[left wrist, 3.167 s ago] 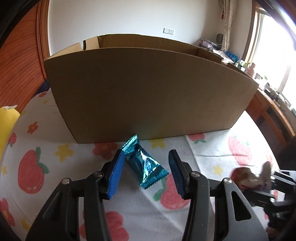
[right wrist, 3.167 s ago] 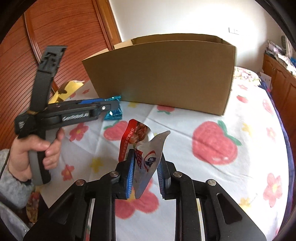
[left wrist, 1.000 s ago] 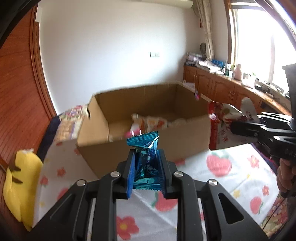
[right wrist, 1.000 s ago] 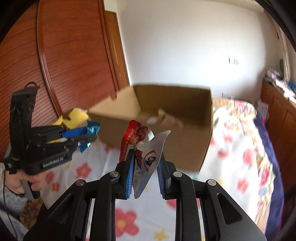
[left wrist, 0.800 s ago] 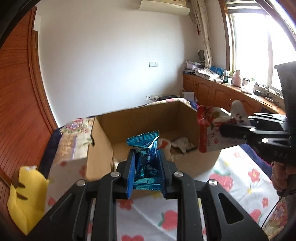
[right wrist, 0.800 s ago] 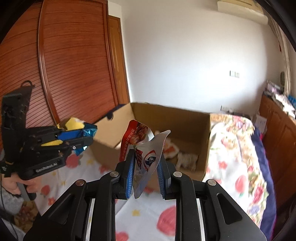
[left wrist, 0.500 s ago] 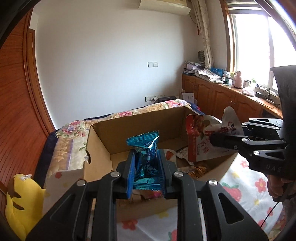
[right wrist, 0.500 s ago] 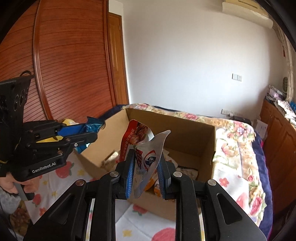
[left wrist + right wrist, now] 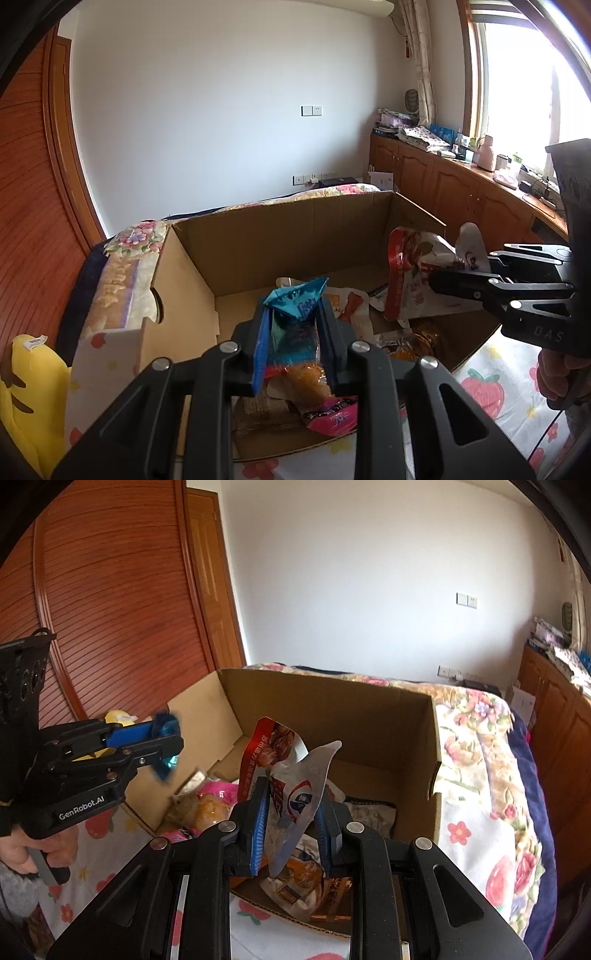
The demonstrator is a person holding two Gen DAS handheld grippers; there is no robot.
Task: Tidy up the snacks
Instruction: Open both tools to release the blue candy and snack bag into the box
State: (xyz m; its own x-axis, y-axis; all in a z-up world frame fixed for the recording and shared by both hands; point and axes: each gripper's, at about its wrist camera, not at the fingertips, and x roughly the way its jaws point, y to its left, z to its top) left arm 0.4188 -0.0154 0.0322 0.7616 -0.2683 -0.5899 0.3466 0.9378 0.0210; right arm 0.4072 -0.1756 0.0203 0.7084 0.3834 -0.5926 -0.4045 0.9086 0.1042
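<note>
**Inspector A:** Left claw (image 9: pixel 293 317), status?

**Inspector B:** Over the open box (image 9: pixel 295 229), pointing down into it. Its jaws have just been opening a little. The blue packet (image 9: pixel 295 332) lies between the pads. I cannot tell whether they grip it.

**A:** Which way does the packet lie?

**B:** Its long axis runs along the fingers. The crimped end sticks out past the tips and is tipped to the right. It is glossy foil, creased and flat. In the right wrist view it is blurred.

**A:** Right claw (image 9: pixel 291 812)?

**B:** Closed tight on the pouch (image 9: pixel 295 775), which is pinched near its lower half. It also hangs over the box, on the right side.

**A:** Pouch orientation?

**B:** Upright, with its long axis along the fingers and its top pointing up and away from the claw. The printed face is red and white. A silver foil flap curls off to the right at the top, and the material is crumpled.

**A:** The box?

**B:** Plain brown corrugated cardboard, rectangular, with its top open. It stands on the bed (image 9: pixel 476 775), which has a sheet printed with flowers and strawberries. Loose snacks (image 9: pixel 328 417) lie on the box floor under both claws. They are pink, orange and white wrappers.
</note>
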